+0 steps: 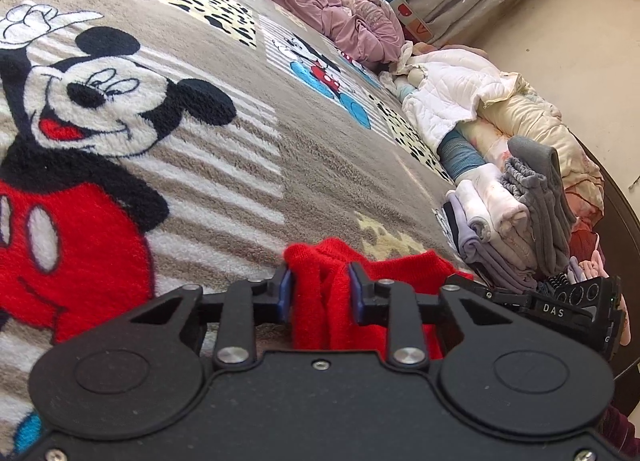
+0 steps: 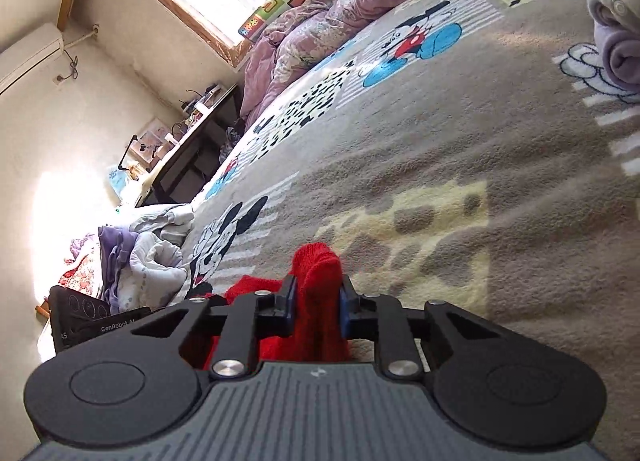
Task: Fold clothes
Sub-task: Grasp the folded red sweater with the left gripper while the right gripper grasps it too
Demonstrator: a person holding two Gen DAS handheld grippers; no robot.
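We've got the red knit garment (image 1: 320, 293) bunched up between our two grippers, fuzzy bright wool gathered into thick vertical folds. Our left gripper (image 1: 320, 293) is clamped on one bunch of it, the cloth filling the gap between the blue-padded fingers (image 1: 285, 293) and spilling off to the right of them. Our right gripper (image 2: 318, 299) is pinched tight on another bunch of the same red knit garment (image 2: 318, 281), which pokes up in a rounded hump just past the fingertips (image 2: 289, 299), more of it trailing to the left below the linkage.

Ahead of both grippers lies the cartoon-mouse blanket (image 1: 248, 165), tan pile with big printed figures and spotted patches. Off to the right of our left gripper stands a stack of folded clothes (image 1: 504, 221), grey, white and lilac, and beyond it a white quilted jacket (image 1: 452, 101). Far ahead, a crumpled mauve duvet (image 1: 332, 9). Left of our right gripper, a loose heap of pale clothes (image 2: 140, 249).
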